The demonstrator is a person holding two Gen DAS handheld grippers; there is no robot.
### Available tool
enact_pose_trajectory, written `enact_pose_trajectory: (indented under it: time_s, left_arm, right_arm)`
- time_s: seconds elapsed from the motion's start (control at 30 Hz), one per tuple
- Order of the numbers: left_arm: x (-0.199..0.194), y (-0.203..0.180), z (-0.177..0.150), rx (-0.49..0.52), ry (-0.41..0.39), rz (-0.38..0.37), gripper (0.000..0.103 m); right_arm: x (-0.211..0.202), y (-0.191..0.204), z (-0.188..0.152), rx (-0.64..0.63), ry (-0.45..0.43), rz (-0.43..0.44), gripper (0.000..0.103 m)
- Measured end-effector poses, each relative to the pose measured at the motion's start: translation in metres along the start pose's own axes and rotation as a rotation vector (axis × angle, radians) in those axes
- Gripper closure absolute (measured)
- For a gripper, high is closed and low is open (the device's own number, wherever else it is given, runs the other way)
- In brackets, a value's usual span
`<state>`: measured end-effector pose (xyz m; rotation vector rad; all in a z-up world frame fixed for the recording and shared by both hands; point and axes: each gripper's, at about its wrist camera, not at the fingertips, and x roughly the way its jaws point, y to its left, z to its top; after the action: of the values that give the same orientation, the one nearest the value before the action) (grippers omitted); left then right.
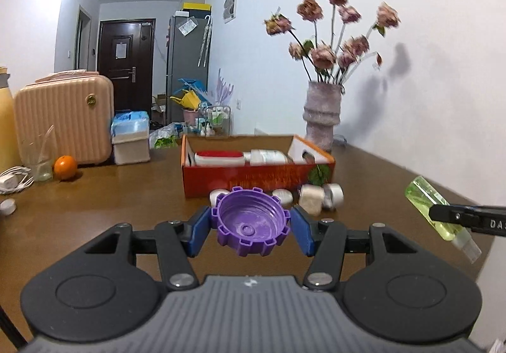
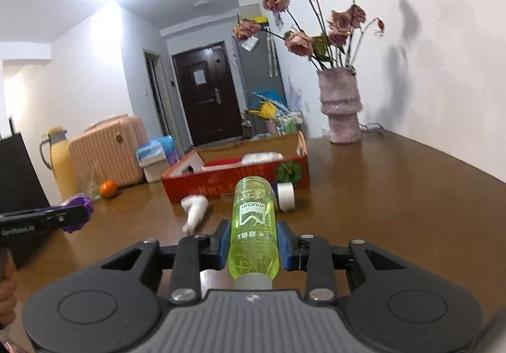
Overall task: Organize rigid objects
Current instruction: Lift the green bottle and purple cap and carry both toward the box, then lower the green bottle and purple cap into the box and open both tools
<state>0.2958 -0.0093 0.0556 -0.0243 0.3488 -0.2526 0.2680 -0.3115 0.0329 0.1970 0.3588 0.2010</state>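
Observation:
My left gripper (image 1: 251, 225) is shut on a purple ridged cap (image 1: 249, 221), held above the table in front of the red cardboard box (image 1: 253, 177). The cap also shows in the right wrist view (image 2: 77, 212). My right gripper (image 2: 253, 245) is shut on a clear green bottle (image 2: 253, 226), held above the table and pointing toward the box (image 2: 234, 179). The bottle also shows in the left wrist view (image 1: 433, 207). The box holds a red-and-white item (image 1: 219, 157) and a white bottle (image 1: 268, 156).
Small white and silver items (image 1: 311, 198) and a tape roll (image 2: 286, 196) lie on the brown table (image 2: 395, 210) before the box. A vase of dried roses (image 1: 321, 114) stands behind it. An orange (image 1: 64, 167), a glass (image 1: 38, 160) and a cable lie at left.

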Motion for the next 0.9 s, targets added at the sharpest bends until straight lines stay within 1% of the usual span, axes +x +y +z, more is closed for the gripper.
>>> enact_pose_trajectory:
  time_s: [0.1, 0.17, 0.3, 0.4, 0.43, 0.5, 0.6, 0.67, 0.77, 0.8, 0.9]
  left_arm:
    - [0.036, 0.014, 0.027, -0.008, -0.005, 0.011, 0.047]
    - [0.057, 0.023, 0.045, -0.001, -0.025, 0.036, 0.047]
    - [0.106, 0.043, 0.082, -0.004, -0.048, 0.048, 0.047]
    - [0.147, 0.054, 0.102, -0.007, -0.025, 0.037, 0.047]
    - [0.167, 0.058, 0.109, -0.003, 0.0, 0.027, 0.047]
    - [0.204, 0.063, 0.118, -0.006, 0.059, 0.028, 0.047]
    - [0.269, 0.072, 0.126, -0.034, 0.169, 0.044, 0.047]
    - [0.306, 0.078, 0.127, -0.063, 0.234, 0.068, 0.047]
    - [0.355, 0.086, 0.124, -0.084, 0.32, 0.095, 0.047]
    - [0.369, 0.087, 0.122, -0.07, 0.341, 0.101, 0.047]
    - [0.403, 0.086, 0.112, 0.006, 0.373, 0.155, 0.047]
  right_arm:
    - [0.029, -0.005, 0.027, -0.011, -0.023, 0.015, 0.073]
    - [0.054, -0.011, 0.049, 0.0, -0.027, 0.035, 0.073]
    - [0.113, -0.025, 0.092, 0.043, 0.008, 0.079, 0.073]
    - [0.162, -0.026, 0.121, 0.019, 0.031, 0.064, 0.073]
    - [0.178, -0.027, 0.13, 0.017, 0.039, 0.055, 0.073]
    - [0.219, -0.028, 0.146, -0.006, 0.082, 0.038, 0.073]
    - [0.286, -0.034, 0.164, -0.012, 0.176, -0.007, 0.073]
    - [0.332, -0.035, 0.173, -0.03, 0.239, -0.06, 0.073]
    - [0.39, -0.033, 0.176, -0.11, 0.308, -0.141, 0.073]
    - [0.405, -0.032, 0.174, -0.141, 0.328, -0.161, 0.073]
    - [0.445, -0.029, 0.165, -0.226, 0.384, -0.222, 0.073]
